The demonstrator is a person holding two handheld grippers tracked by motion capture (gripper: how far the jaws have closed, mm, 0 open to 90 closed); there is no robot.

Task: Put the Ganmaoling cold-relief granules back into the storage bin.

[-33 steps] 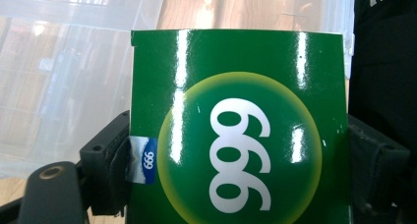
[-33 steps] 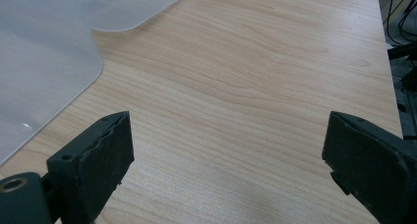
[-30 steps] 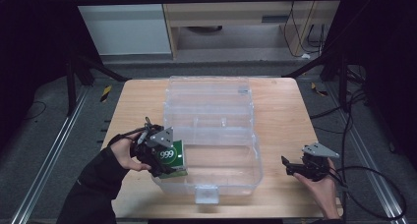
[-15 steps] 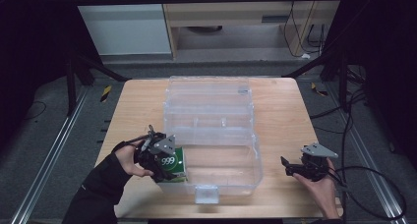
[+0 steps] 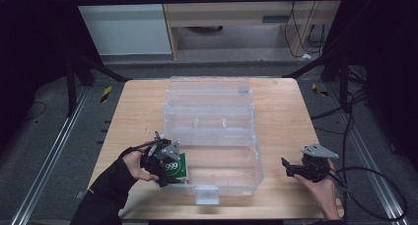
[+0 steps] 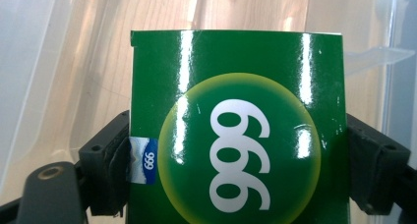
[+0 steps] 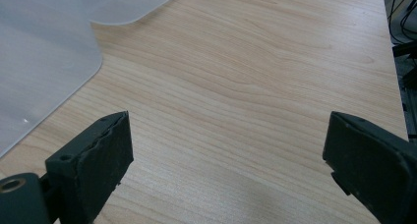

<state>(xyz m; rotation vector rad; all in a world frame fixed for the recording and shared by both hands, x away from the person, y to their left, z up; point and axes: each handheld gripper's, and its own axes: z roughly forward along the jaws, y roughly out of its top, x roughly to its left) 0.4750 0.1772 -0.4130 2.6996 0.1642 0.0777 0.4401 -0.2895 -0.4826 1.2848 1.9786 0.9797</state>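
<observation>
The left tongs (image 5: 170, 167) are clamping a green box (image 5: 176, 168) printed with white "999" inside a yellow-green circle; in the left gripper view the two black jaws are pressing against the box's (image 6: 236, 130) opposite side faces, with a small blue-and-white label sitting right beside the jaw at that view's left. The box is sitting at the near left corner of a clear plastic storage bin (image 5: 217, 136), whose walls are rising just beyond the tongs in the left gripper view. The person's left hand (image 5: 134, 165) is wrapping around the gripper body from the outer side, a dark sleeve trailing behind it.

The right tongs (image 5: 288, 169) are standing wide apart and gripping nothing, pointing toward the bin's right wall but staying clear of it. In the right gripper view, bare light wooden worktop (image 7: 255, 86) is lying between and ahead of the jaws, and a rounded corner of the bin (image 7: 44, 47) is showing ahead of that view's left jaw. The right hand (image 5: 323, 185) is cradling the gripper from below, with its cable (image 5: 374, 185) looping off behind it over the worktop's edge.
</observation>
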